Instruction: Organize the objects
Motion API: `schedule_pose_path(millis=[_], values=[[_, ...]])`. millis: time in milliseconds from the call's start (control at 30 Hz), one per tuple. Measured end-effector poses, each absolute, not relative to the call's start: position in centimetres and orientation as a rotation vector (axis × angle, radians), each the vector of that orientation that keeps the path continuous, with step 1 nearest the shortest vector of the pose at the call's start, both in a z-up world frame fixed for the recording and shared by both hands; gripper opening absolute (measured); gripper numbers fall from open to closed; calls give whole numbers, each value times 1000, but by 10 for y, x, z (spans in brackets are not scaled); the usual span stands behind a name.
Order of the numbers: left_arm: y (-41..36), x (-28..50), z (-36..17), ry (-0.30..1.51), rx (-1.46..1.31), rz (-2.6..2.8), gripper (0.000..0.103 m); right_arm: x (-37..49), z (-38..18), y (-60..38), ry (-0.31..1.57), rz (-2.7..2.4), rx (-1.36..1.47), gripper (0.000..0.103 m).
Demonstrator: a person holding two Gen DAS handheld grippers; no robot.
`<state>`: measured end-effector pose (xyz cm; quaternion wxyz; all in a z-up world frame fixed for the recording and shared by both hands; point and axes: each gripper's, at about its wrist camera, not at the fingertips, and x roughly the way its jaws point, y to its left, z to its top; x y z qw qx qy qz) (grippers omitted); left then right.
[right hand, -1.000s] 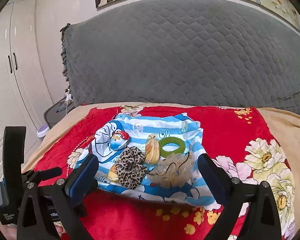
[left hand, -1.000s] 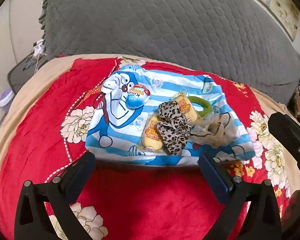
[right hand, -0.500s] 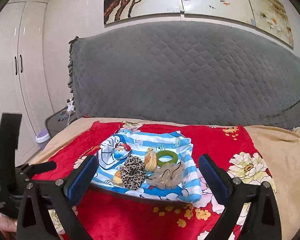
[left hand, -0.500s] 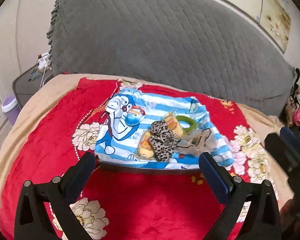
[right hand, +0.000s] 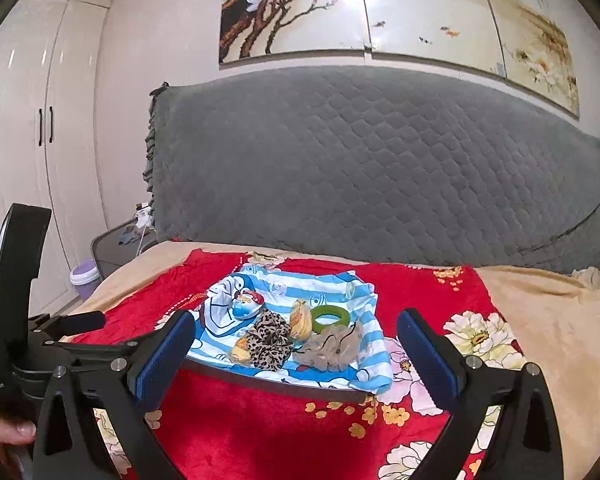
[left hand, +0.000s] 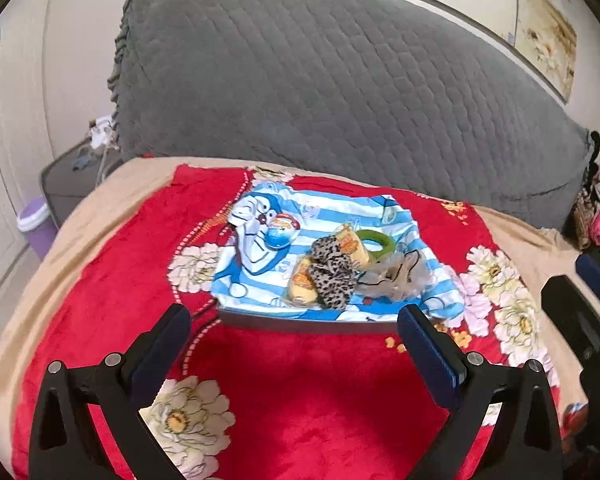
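- Our left gripper [left hand: 294, 344] hangs above the red floral blanket [left hand: 300, 380] on the bed, jaws spread wide and holding nothing.
- Our right gripper [right hand: 296, 350] is likewise wide open and empty; it shows at the right edge of the left wrist view.
- The things lie ahead of both pairs of jaws, apart from them, on a tray [left hand: 308, 325] draped with a blue-striped cartoon cloth [left hand: 324, 210] in the middle of the bed.
- On the cloth: a leopard scrunchie [left hand: 332, 270] touching two yellow snack packets [left hand: 302, 284], a green ring [left hand: 374, 240] behind them, a beige mesh scrunchie [left hand: 396, 276] toward the tray's right edge, and a blue egg-shaped toy [left hand: 281, 232] toward its left.
- Compared with a second ago, we have pulled both grippers back and up: the tray looks smaller and farther off, and more of the grey quilted headboard [right hand: 380, 168] and wall paintings [right hand: 360, 4] shows.
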<state>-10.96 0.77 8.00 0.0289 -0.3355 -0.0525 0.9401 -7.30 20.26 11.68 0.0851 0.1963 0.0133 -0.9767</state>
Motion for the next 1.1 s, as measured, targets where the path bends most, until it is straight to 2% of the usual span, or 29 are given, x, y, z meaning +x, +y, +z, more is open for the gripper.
schedule_pose_path(millis=[133, 300, 600, 933, 1100], values=[[7, -92, 77, -106, -995, 2937, 103, -61, 113, 199, 102, -2939, 570, 102], [0, -73, 73, -110, -951, 2958, 103, -54, 106, 201, 72, -2942, 604, 102], [-17, -55, 67, -231, -911, 2996, 103, -40, 92, 211, 23, -2992, 573, 102], [-13, -57, 38, -201, -996, 2924, 103, -50, 48, 220, -92, -2979, 800, 102], [-12, -58, 24, -184, -1030, 2896, 103, -53, 30, 222, -77, -2987, 896, 102]])
